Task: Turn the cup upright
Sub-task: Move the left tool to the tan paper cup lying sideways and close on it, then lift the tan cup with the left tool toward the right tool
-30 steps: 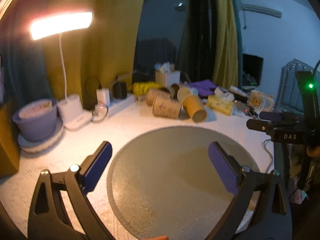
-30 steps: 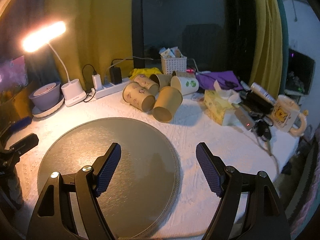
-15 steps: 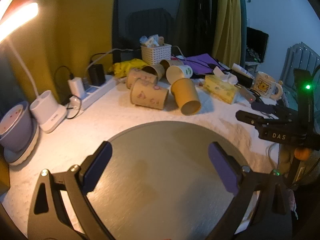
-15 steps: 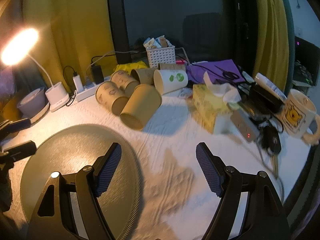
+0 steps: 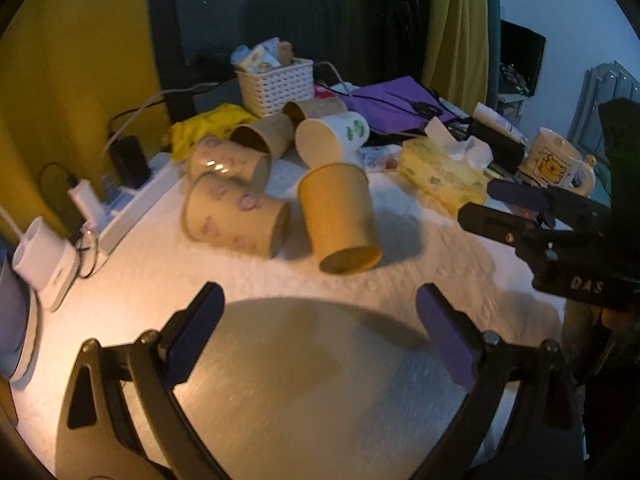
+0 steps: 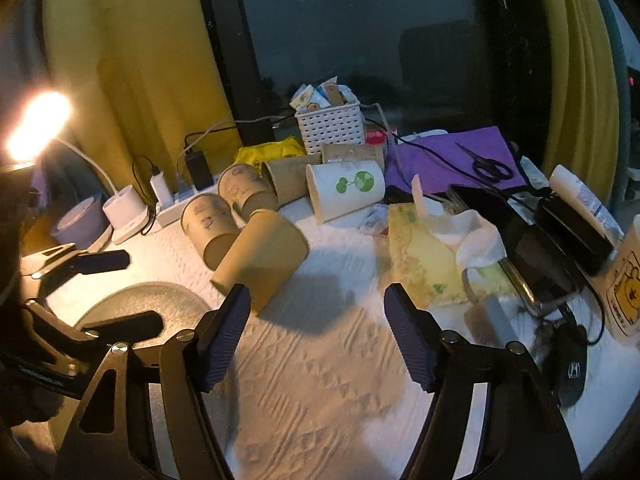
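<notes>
cup (image 5: 340,220), plain tan paper, lies on its side on the white textured cloth (image 5: 440,248), its open mouth turned toward the camera, just past the far edge of the round grey mat (image 5: 312,380). beside it on the left lies a patterned cup (image 5: 236,216), also tipped over, with more toppled cups and a white basket (image 5: 276,84) behind. the left gripper (image 5: 318,334) hangs over the mat with its jaws spread wide and nothing between them.

from the right wrist, the same cup (image 6: 262,258) lies just beyond the left pad, near it but seemingly apart. the right gripper (image 6: 318,336) is wide open and empty above bare cloth. a tissue box (image 6: 432,256) sits to the right, a lit lamp (image 6: 36,128) far left.
</notes>
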`<state>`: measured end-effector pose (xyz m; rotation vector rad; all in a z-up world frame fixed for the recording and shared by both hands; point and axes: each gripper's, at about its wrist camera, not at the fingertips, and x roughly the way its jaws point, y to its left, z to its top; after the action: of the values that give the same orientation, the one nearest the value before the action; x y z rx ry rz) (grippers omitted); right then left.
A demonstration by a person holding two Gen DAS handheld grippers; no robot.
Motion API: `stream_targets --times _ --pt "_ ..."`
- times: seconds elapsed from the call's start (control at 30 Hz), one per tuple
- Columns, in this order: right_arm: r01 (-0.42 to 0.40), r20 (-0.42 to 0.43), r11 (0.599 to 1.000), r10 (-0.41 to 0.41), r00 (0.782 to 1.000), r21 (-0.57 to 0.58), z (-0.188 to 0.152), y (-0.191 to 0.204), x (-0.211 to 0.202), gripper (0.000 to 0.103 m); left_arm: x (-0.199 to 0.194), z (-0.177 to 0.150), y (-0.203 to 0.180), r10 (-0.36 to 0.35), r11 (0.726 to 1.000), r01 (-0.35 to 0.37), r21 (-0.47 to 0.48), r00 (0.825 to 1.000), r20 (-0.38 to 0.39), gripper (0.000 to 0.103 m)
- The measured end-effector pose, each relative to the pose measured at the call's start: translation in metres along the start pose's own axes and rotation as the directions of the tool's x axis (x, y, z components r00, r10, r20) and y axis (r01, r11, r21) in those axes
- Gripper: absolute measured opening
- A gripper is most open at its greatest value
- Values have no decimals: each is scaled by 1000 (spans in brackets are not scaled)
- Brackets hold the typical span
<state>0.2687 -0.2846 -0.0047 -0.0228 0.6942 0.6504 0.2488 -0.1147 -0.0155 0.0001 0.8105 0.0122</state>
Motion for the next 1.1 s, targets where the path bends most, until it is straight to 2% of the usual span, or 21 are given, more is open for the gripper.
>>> stream_targets --times 0.17,0.27,0.47,0.6,0.63,0.83,1.1 --pt "-11 -6 1000 11 1000 28 8 -21 8 73 27 18 -16 -27 1000 28 15 999 -35 97" --pt "-18 -15 999 19 1000 38 10 -30 13 73 45 27 -23 -40 999 41 10 997 -66 87" --pt "-36 -29 998 37 999 49 12 -39 20 73 76 39 -28 -40 999 41 1 993 -112 86" --pt "-49 -36 997 51 998 53 12 -43 24 73 96 44 -25 -27 1000 25 -10 989 -144 62" --pt "-51 -36 997 53 998 52 12 -43 24 73 100 45 -23 -25 1000 23 -18 988 -154 60" --pt "-47 -35 998 49 998 50 12 -43 21 73 99 49 -23 -37 999 35 -25 992 -122 59" --pt "-33 -19 998 34 999 51 11 -33 4 73 63 35 -25 -62 998 61 -15 995 -76 59"
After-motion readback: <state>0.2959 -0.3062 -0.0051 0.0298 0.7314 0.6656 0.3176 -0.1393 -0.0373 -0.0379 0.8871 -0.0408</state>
